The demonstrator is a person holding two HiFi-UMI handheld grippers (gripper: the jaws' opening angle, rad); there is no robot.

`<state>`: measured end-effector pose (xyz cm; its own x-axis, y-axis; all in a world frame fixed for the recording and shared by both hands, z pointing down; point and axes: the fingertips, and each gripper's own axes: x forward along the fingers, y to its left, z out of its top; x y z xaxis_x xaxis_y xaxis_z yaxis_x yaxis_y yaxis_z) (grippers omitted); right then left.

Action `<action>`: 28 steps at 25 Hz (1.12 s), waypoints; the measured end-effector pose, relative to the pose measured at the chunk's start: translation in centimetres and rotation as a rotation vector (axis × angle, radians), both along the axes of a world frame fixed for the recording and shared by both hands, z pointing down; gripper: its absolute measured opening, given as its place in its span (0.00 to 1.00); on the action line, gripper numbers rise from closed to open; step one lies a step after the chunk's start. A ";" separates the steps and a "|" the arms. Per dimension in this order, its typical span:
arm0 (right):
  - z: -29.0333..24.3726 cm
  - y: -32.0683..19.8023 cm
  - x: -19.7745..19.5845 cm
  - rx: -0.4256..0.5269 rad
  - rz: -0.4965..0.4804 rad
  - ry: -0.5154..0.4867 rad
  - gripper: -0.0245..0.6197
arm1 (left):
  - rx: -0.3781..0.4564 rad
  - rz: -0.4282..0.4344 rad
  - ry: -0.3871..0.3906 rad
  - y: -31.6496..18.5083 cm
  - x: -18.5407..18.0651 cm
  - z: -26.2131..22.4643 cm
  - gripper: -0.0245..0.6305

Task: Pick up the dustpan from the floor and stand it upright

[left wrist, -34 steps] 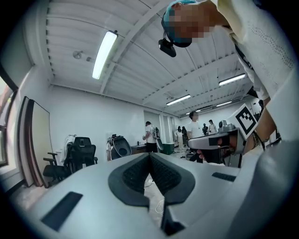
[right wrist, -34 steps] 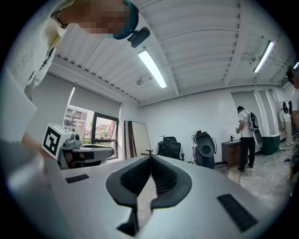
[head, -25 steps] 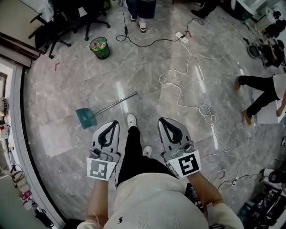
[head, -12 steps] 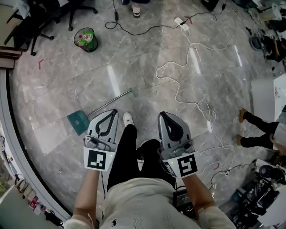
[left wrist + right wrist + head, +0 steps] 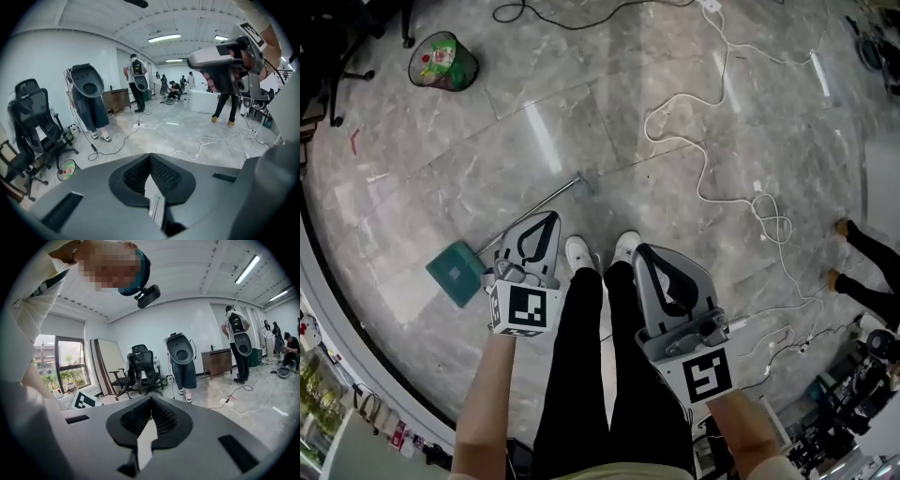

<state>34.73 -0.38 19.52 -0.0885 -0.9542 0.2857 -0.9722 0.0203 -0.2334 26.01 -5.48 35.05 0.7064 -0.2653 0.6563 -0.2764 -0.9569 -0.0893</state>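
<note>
Dustpan [image 5: 455, 272] lies flat on the floor [image 5: 581, 112], ten o'clock from the person's feet. Its handle [image 5: 555, 194] points toward one o'clock.

Left hand-held gripper [image 5: 542, 225] and right hand-held gripper [image 5: 645, 258] are both clenched and empty.

Risks:
- The thin handle could roll or slip in the jaws.
- The pan end could swing.
- The loose cable [image 5: 772, 223] at two o'clock could trip the person.

A glossy grey marble floor [image 5: 581, 75] fills the head view. A green mesh wastebasket holding colourful rubbish [image 5: 443, 61] stands at the upper left. A long white cable [image 5: 772, 223] snakes and loops across the floor on the right. At the right edge are another person's black-trousered legs [image 5: 867, 248] in tan shoes. The left gripper view shows a black office chair [image 5: 35, 126] and a brown wooden cabinet [image 5: 117, 99] by a white wall.
</note>
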 end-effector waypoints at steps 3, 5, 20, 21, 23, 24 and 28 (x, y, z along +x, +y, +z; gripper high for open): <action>8.3 -0.9 1.5 -0.044 -0.019 0.001 0.06 | -0.024 0.021 -0.079 -0.6 1.9 9.1 0.05; 13.4 -1.4 2.2 -0.061 -0.029 0.009 0.06 | -0.035 0.048 -0.128 -0.8 2.7 16.0 0.05; 40.2 1.3 3.9 -0.117 -0.118 0.034 0.06 | -0.129 0.192 -0.650 1.9 0.1 57.1 0.16; 41.5 1.3 4.2 -0.114 -0.122 0.044 0.06 | -0.138 0.184 -0.658 1.7 0.1 58.7 0.16; 43.8 1.3 4.7 -0.115 -0.118 0.044 0.06 | -0.141 0.195 -0.679 1.3 -0.1 61.1 0.16; 44.8 1.3 4.8 -0.116 -0.111 0.039 0.06 | -0.143 0.207 -0.694 1.2 -0.2 62.1 0.16; 47.3 1.3 5.3 -0.124 -0.102 0.031 0.06 | -0.203 0.239 -0.740 1.3 -0.4 64.8 0.17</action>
<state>39.98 0.95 66.85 -0.1722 -0.8981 0.4047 -0.9733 0.0918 -0.2105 25.62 -4.13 99.87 0.0914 0.0130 0.9957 0.0009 -0.9999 0.0130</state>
